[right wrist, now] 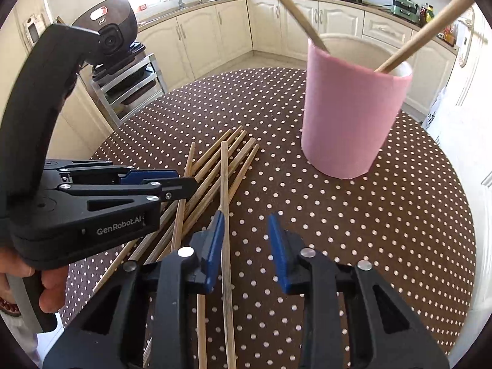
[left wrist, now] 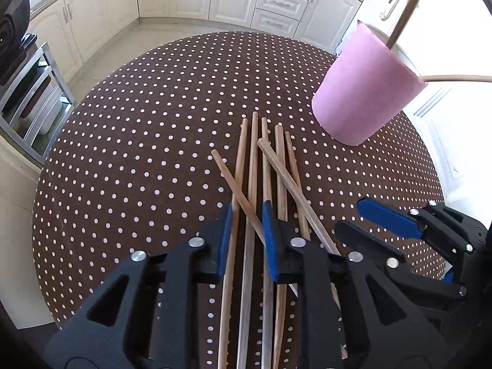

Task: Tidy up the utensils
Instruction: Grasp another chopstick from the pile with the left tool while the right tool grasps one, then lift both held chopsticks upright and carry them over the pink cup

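several chopsticks [left wrist: 253,166] lie between spread left hand-held gripper [left wrist: 247,215]; right hand-held gripper [right wrist: 246,233] spread beside pile.

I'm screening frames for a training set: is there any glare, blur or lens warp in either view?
Left wrist view: window glare washes out the right side behind the pink cup, and fisheye bends the table edge. Right wrist view: the chopsticks standing in the cup look soft, and the corners are vignetted.

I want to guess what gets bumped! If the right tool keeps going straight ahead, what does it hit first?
Probably the polka-dot table. The right tool is open, with one chopstick lying between its fingers near the left one. Straight ahead looks bare; the pink cup stands farther on, slightly right. Depth is hard to judge.
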A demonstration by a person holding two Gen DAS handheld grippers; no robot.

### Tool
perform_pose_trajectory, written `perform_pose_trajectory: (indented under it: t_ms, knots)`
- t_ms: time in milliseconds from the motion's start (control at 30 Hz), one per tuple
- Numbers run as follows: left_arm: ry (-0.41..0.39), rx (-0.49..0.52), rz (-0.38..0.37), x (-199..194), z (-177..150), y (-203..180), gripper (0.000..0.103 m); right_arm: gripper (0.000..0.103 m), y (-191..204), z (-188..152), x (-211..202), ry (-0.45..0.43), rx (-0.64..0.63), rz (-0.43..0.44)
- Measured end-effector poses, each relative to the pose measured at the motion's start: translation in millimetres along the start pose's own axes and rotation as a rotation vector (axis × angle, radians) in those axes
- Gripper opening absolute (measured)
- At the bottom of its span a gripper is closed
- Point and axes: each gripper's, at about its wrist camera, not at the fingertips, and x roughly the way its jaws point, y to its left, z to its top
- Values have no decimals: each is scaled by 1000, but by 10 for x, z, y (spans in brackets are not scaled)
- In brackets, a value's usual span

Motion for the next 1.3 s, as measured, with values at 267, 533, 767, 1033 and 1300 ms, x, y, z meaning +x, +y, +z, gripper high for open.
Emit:
perform_pose_trajectory:
  t_ms: [267, 533, 767, 1033, 1300]
  knots:
    - [-7, -9, -6, 36, 59, 70, 12, 18, 71, 102, 199, 37, 0, 26]
    - [-27, -19, -17, -67, 29, 138, 7, 5, 40, 142, 198, 27, 7, 22]
    - [-71, -13, -32, -335, -4, 96, 7, 5, 10, 158, -101, -34, -1, 29]
    - [-152, 24, -46, -872, -98, 2, 6, 5, 33, 136, -633, -126, -48, 27]
    - [-241, 96, -46, -1486, -275, -205, 6, 5, 38, 65, -1121, -217, -67, 1]
